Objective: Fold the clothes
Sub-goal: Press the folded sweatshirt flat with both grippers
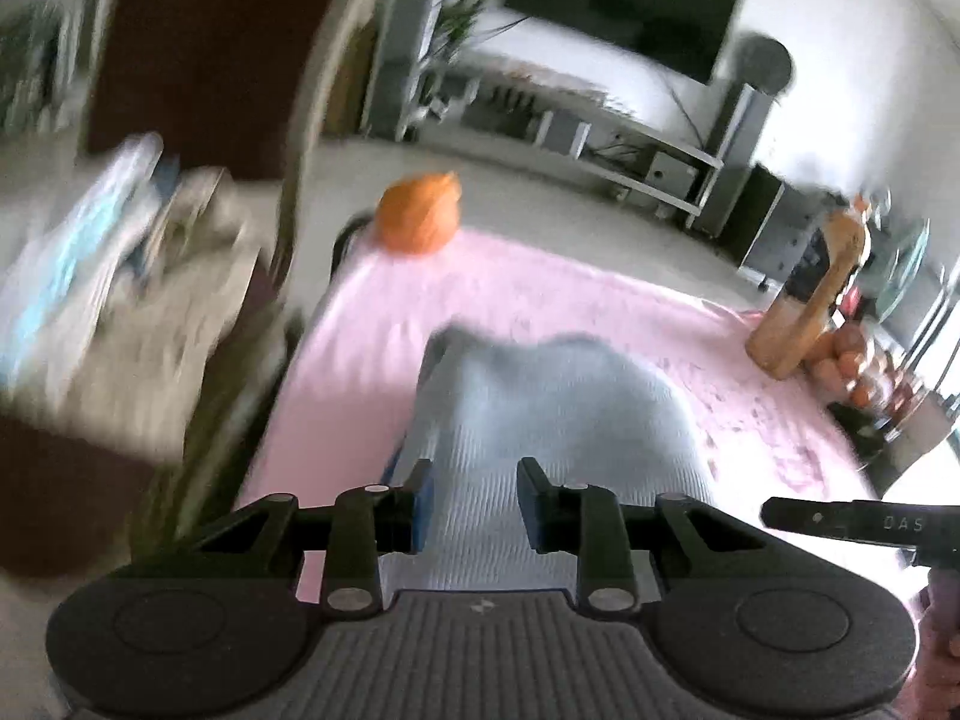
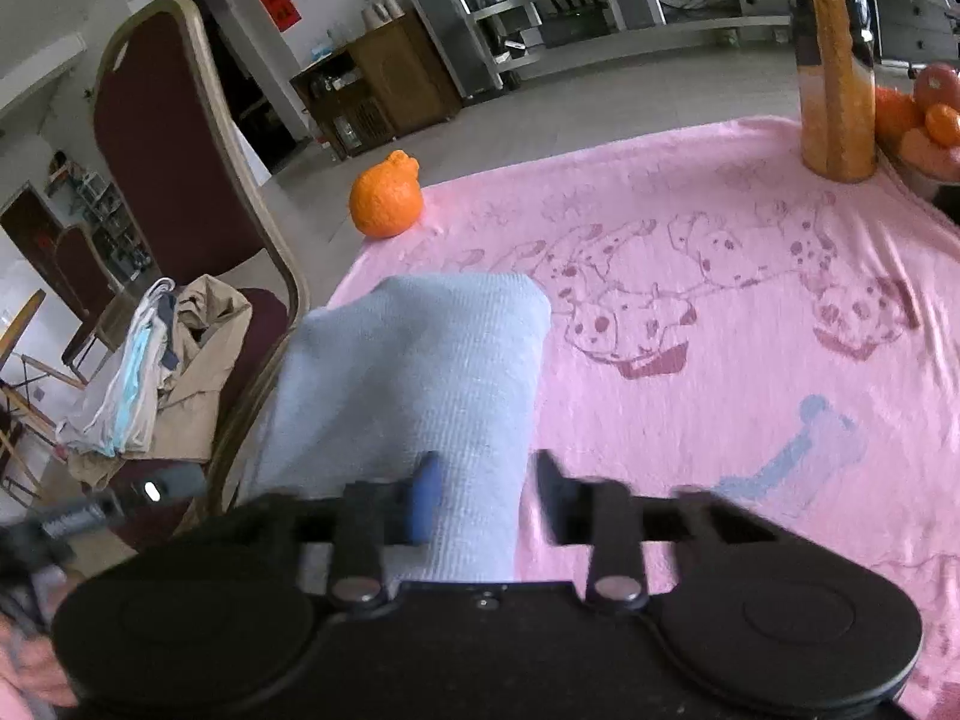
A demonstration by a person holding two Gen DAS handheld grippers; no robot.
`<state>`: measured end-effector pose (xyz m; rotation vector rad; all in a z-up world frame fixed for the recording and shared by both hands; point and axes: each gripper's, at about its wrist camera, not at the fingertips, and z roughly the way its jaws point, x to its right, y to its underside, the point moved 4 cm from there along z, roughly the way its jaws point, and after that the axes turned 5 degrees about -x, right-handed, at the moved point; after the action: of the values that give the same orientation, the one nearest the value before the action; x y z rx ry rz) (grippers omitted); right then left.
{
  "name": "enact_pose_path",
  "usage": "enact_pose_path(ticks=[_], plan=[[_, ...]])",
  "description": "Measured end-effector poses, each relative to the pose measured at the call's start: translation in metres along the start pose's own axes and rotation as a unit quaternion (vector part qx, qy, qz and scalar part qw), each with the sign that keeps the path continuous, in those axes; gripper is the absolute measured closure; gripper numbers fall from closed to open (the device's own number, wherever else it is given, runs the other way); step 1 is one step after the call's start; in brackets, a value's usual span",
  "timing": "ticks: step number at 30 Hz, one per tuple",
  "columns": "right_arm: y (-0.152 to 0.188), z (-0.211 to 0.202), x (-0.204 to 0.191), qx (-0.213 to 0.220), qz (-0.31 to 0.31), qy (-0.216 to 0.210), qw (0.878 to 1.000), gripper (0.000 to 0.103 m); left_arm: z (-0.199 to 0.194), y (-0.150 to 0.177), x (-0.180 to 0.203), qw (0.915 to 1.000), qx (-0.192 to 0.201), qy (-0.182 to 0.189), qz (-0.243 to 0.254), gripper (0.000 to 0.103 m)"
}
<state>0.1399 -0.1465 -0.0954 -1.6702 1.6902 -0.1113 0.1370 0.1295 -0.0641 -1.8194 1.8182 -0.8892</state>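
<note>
Looking down the left gripper [image 1: 474, 495], we've got a light blue ribbed garment [image 1: 540, 414] folded into a compact bundle on the pink blanket [image 1: 540, 294] covering the surface. It fills the lower centre of the left wrist view, running right under the gripper. The fingers [image 1: 531, 495] stand partly apart with the cloth lying between them, but the pads don't visibly pinch it, so no grip there. This view is badly smeared, mind you.

Over to the right wrist view: same garment [image 2: 414, 372], now at centre-left, its near end passing under the right gripper [image 2: 489, 492]. The blue-padded left finger [image 2: 426, 498] sits against the fabric, the other finger hangs over bare blanket [image 2: 720, 276] just beside the cloth edge. Partly open, nothing clamped.

An orange fruit [image 2: 386, 196] rests at the blanket's far corner, upper centre-left. A dark red chair [image 2: 174, 138] with piled clothes [image 2: 162, 372] stands at left. A tall orange bottle [image 2: 837, 60] stands upright at upper right.
</note>
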Motion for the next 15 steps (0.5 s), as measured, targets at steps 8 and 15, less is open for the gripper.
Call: enact_pose_path(ticks=[8,15], plan=[[-0.018,0.043,-0.025,0.053,-0.05,0.013,0.997,0.078,0.086,-0.005,-0.009,0.9926,-0.079,-0.081,0.044,0.078],[-0.022,0.101,-0.021,0.002,-0.052,0.072,0.996,0.077,0.099,0.001,-0.021,0.9916,-0.089,-0.088,0.034,0.069]])
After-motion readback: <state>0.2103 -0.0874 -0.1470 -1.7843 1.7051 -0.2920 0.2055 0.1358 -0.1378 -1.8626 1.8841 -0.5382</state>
